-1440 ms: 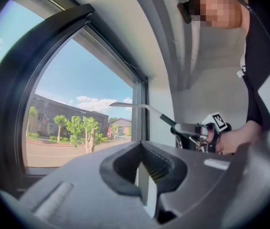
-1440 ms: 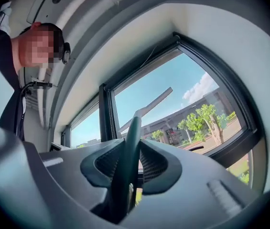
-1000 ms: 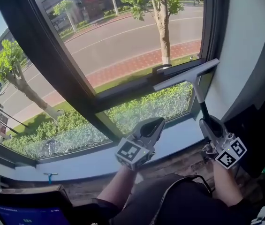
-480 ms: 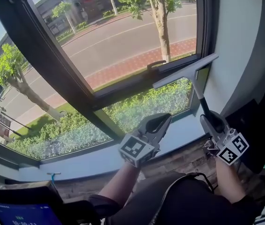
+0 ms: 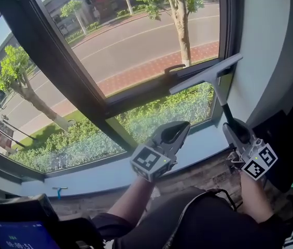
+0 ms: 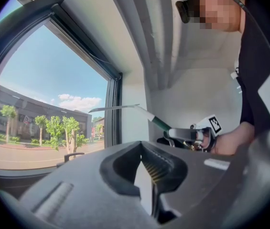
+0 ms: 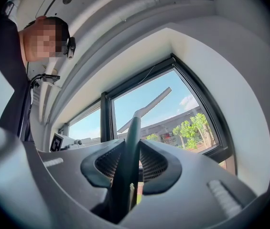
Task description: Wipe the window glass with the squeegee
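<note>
The squeegee [image 5: 207, 75] has a grey blade and a dark green handle. It stands upright at the right end of the window glass [image 5: 136, 35], and its blade slants across the lower right corner of the frame. My right gripper [image 5: 233, 127] is shut on the handle [image 7: 131, 147], low and below the sill. In the left gripper view the squeegee [image 6: 125, 108] shows off to the right. My left gripper [image 5: 180, 128] hangs to the left of it in front of the lower pane, shut with nothing in it.
A dark frame bar [image 5: 73, 82] splits the window into panes, and a window handle [image 5: 173, 69] sits by the blade. The pale sill [image 5: 84, 178] runs below. A white wall [image 5: 270, 45] closes the right side. A screen [image 5: 16, 235] sits at the lower left.
Hardly anything differs. The head view has shifted slightly, and both grippers and the squeegee keep their places against the window.
</note>
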Demonstrator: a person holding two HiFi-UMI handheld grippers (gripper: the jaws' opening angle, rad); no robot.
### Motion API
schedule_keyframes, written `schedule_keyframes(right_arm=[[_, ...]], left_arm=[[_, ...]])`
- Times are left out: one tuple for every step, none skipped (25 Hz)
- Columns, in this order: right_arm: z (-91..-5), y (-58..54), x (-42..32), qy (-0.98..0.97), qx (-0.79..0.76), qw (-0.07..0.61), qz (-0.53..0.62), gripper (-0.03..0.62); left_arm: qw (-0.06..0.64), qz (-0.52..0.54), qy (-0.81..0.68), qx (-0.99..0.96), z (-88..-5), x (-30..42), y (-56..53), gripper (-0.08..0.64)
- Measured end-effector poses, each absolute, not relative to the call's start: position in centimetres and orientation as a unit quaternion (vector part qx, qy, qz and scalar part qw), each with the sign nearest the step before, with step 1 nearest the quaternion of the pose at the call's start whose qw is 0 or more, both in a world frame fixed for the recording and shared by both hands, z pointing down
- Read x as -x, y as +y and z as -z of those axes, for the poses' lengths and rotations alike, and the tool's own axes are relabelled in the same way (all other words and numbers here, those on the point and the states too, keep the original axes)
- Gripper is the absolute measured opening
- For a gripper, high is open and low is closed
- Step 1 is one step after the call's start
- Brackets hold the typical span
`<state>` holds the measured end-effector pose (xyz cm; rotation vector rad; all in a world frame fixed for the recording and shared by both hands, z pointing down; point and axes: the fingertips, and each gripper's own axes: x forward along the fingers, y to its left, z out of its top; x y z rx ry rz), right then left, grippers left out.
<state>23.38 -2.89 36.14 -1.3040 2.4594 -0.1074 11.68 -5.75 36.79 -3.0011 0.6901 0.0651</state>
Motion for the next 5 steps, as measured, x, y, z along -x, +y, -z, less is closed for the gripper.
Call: schedule_keyframes(right_arm=[[-35.92,-2.93,-23.44,0.869,0.459,0.178,0.038,0.1],[-35.74,-2.99,-23.48,0.87,0.458,0.178,0.038,0.1],[-35.6,-3.05,-23.5,0.871,0.457,0.177,0.038,0.1],[-35.5,-3.1,-23.5,0.871,0.457,0.177,0.037,0.1],[-35.41,-3.16,-23.5,0.872,0.456,0.176,0.037,0.1]], left_arm=[[0.031,-0.021,0.226,0.973,-36.69,-11.67,-5.84,0.003],[0.031,-0.021,0.228,0.973,-36.62,-11.66,-5.93,0.003],[0.031,-0.021,0.23,0.972,-36.57,-11.64,-6.01,0.003],[0.03,-0.02,0.231,0.972,-36.55,-11.61,-6.07,0.003],[0.03,-0.02,0.233,0.972,-36.54,-11.58,-6.13,0.003]])
